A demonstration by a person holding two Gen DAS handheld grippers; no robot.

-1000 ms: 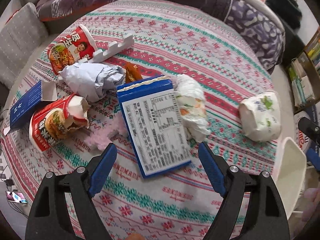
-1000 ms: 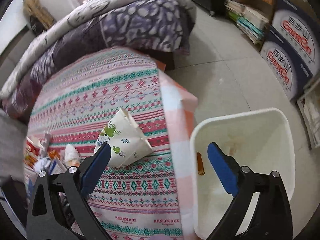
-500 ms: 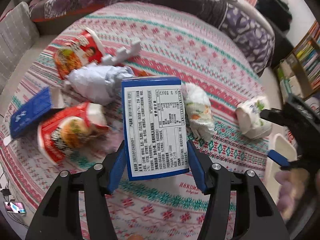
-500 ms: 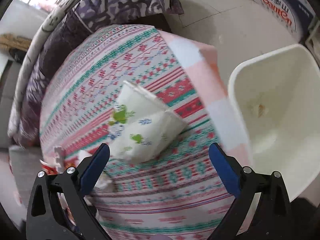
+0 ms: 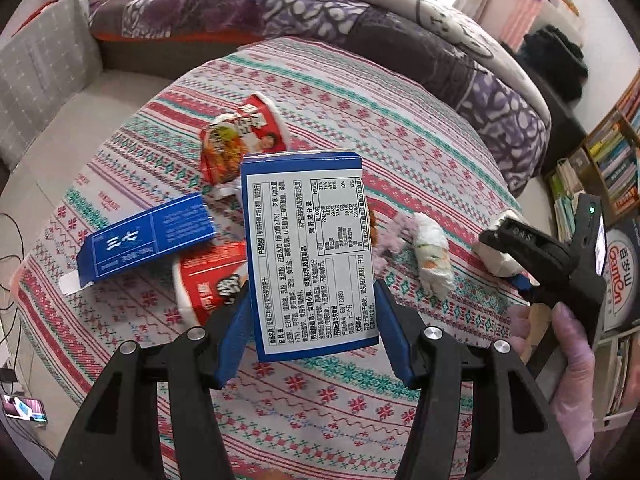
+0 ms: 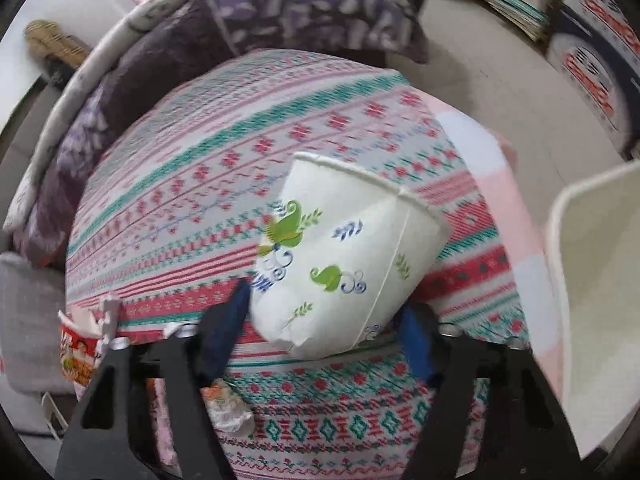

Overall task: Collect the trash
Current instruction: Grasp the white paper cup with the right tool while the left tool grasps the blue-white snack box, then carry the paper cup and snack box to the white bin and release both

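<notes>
My left gripper (image 5: 312, 336) is shut on a blue box with a white nutrition label (image 5: 310, 256), held up above the patterned tablecloth (image 5: 360, 400). Beneath it lie two red noodle cups (image 5: 244, 140) (image 5: 208, 284), a blue carton (image 5: 148, 240) and a crumpled wrapper (image 5: 432, 264). My right gripper (image 6: 324, 332) is closing its jaws on a white paper cup with green leaves (image 6: 344, 256), which lies on its side near the table's right edge. The fingers (image 6: 228, 324) touch the cup's dented base on both sides. A gloved hand (image 5: 568, 360) holds that gripper in the left wrist view.
A white bin (image 6: 592, 300) stands on the floor just right of the table edge. A purple quilt (image 5: 320, 20) lies behind the table, a grey cushion (image 5: 44, 76) is at the left, and bookshelves (image 5: 612, 160) and a printed carton (image 6: 600, 72) stand at the right.
My left gripper closed on the blue box and lifted it off the table. My right gripper swung from over the bin to the paper cup and closed around it.
</notes>
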